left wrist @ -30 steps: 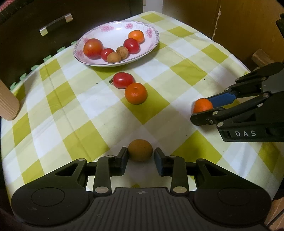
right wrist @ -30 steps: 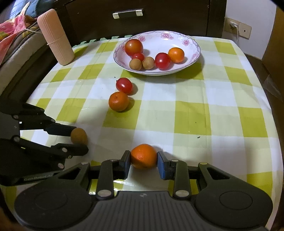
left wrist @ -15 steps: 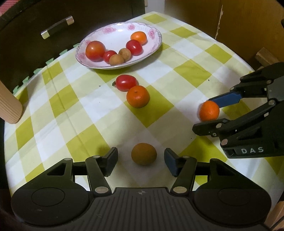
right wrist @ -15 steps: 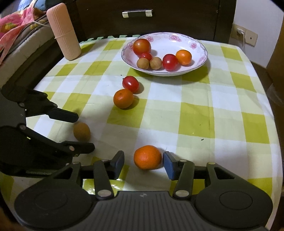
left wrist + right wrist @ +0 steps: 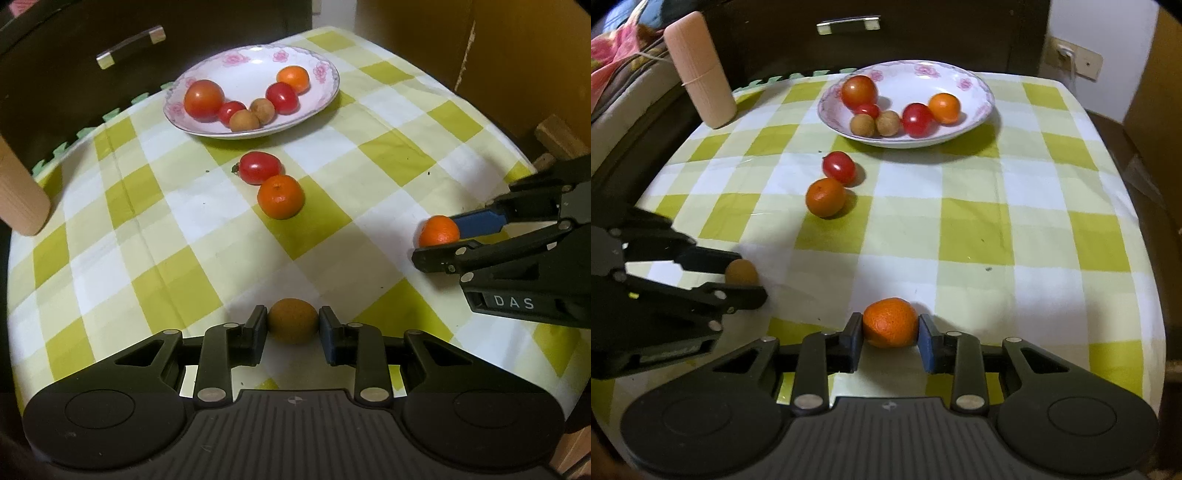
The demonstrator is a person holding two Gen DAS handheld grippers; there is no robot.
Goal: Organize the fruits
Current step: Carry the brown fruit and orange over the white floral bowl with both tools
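Note:
A brown round fruit sits near the front edge of the yellow-checked cloth, and my left gripper is shut on it, both pads touching its sides. My right gripper is shut on a small orange, also low over the cloth. From the right wrist view the left gripper is at the left with the brown fruit between its fingers. A red tomato and a second orange lie loose mid-table. The flowered white plate at the back holds several fruits.
A peach ribbed cylinder stands at the back left corner. A dark drawer front with a metal handle rises behind the table. Wooden panels stand to the right. The cloth drops off at the table's rounded edges.
Half a second ago both grippers stood open around their fruits; both have now shut on them again, as they were a second ago. The loose fruits have not moved.

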